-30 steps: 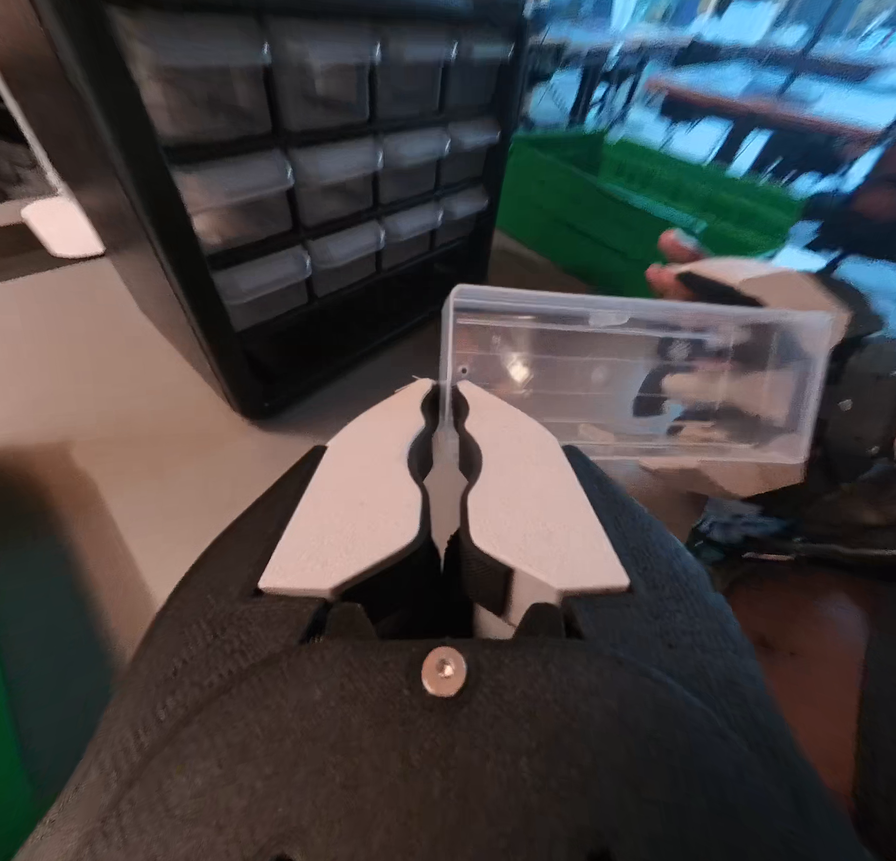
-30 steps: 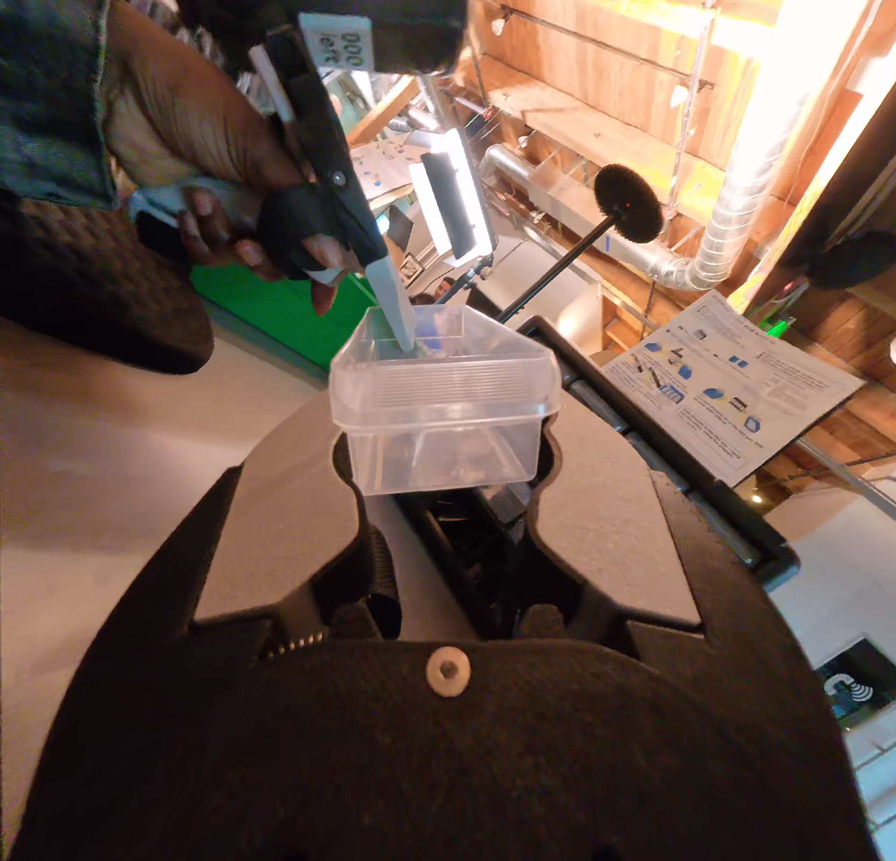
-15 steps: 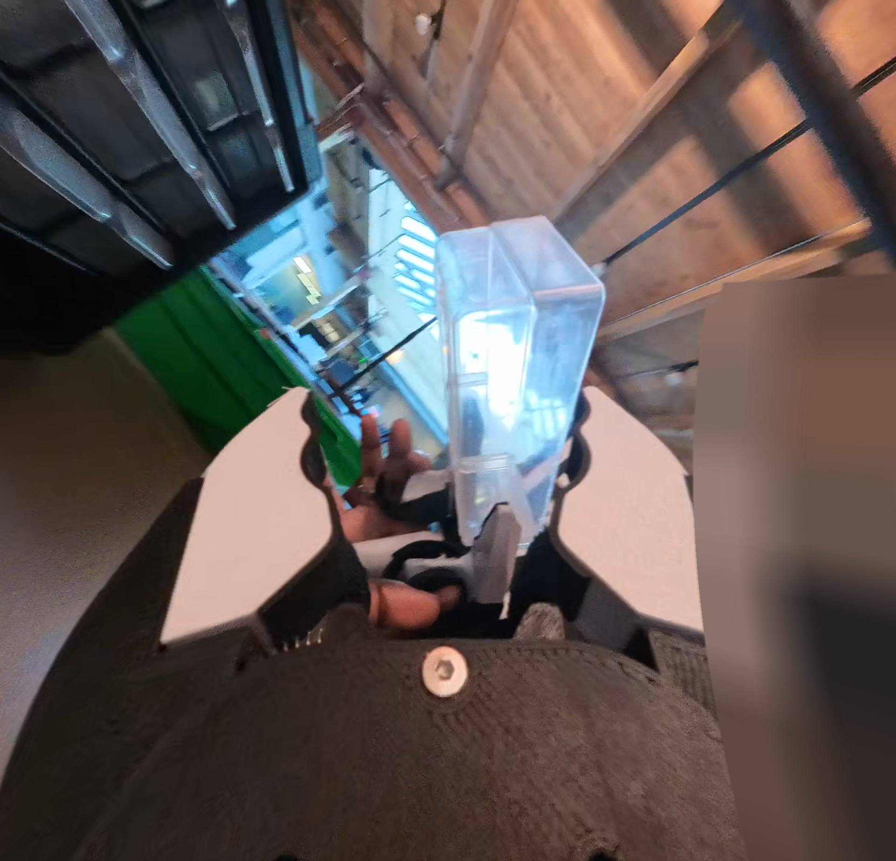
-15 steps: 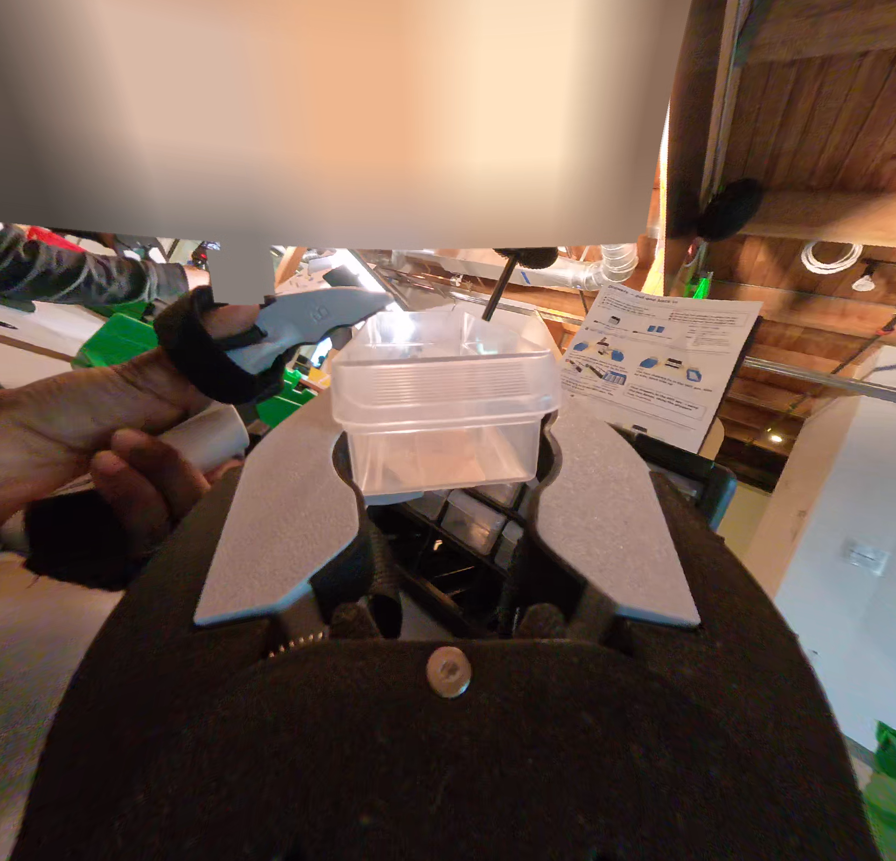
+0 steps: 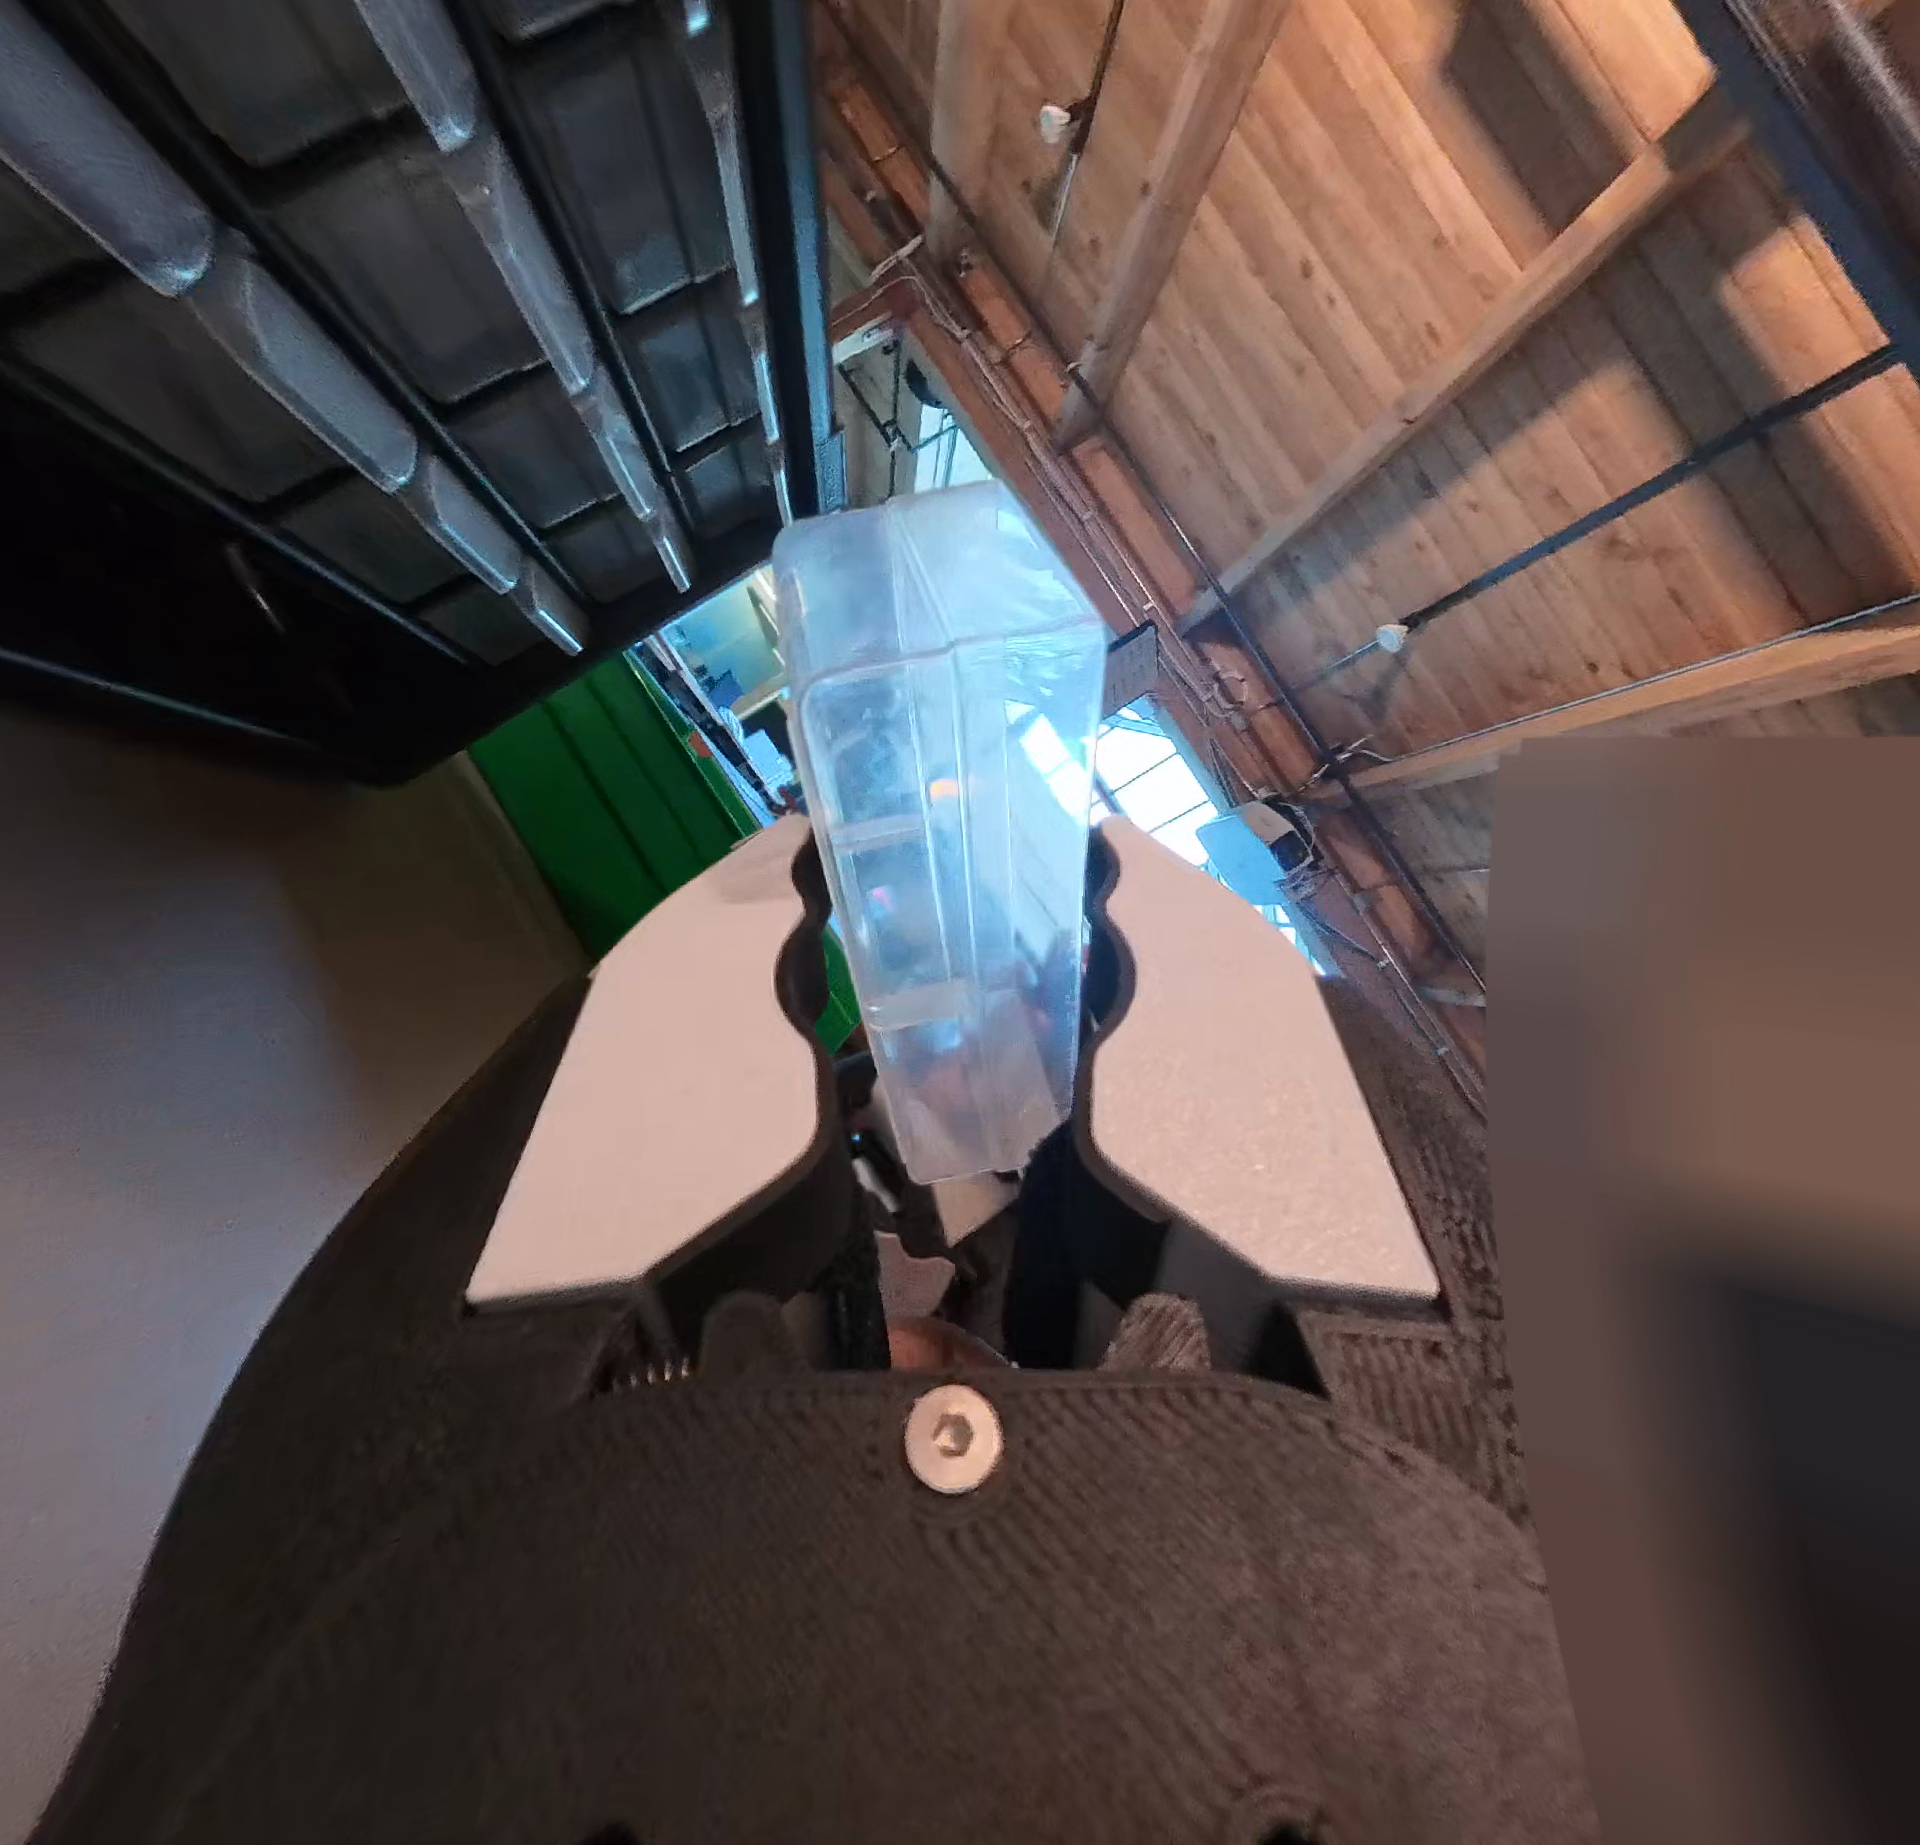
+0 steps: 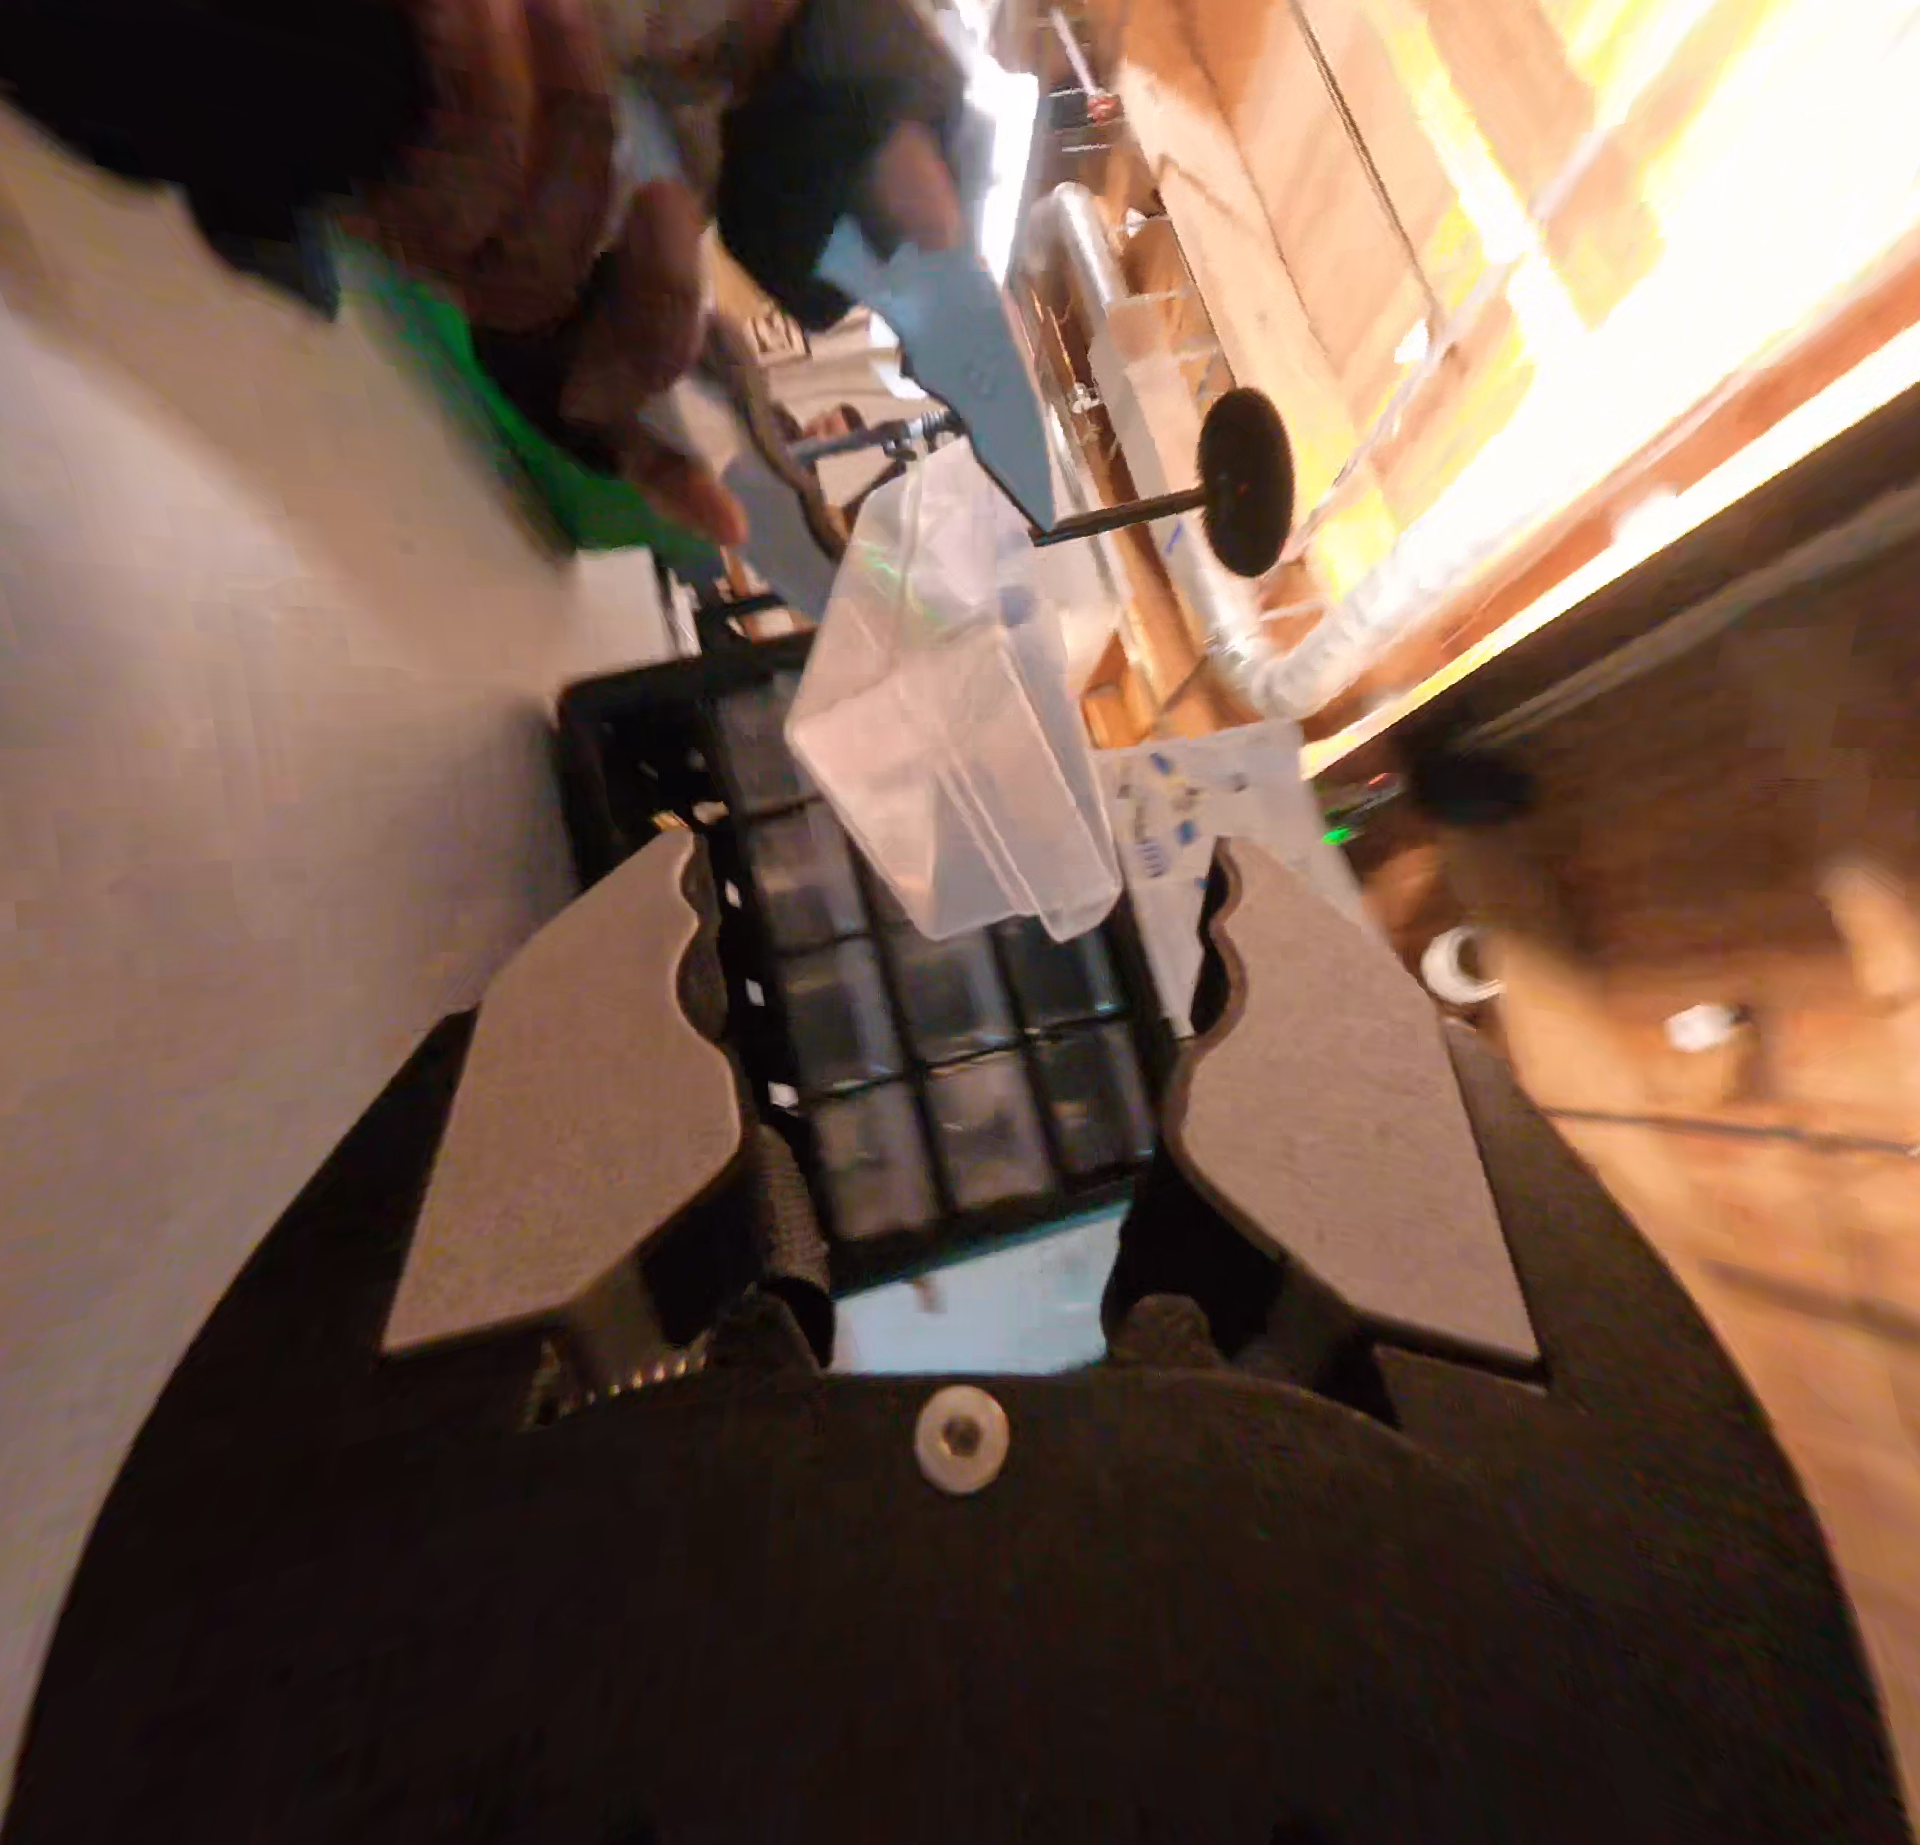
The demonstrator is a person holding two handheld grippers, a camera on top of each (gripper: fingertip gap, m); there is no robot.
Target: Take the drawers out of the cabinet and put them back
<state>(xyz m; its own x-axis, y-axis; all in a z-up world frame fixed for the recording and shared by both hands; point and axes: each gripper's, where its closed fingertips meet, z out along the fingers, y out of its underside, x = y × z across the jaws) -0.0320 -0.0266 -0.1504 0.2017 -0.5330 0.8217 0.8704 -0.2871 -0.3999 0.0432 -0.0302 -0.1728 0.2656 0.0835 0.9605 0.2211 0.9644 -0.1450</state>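
One clear drawer (image 5: 940, 829) out of the cabinet (image 5: 343, 268), gripped between the left gripper (image 5: 945, 974) fingers near its front. Right gripper (image 6: 951, 974) spread wide, empty. Reinsertion not done; other drawers look seated.

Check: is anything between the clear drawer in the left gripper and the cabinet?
Nothing visible does. The left gripper holds the clear drawer beside the cabinet, with only open air between them; the right gripper is open, clear of it.

clear empty drawer (image 5: 940, 839) held aloft beside black cabinet (image 5: 343, 268) (other drawers seated).
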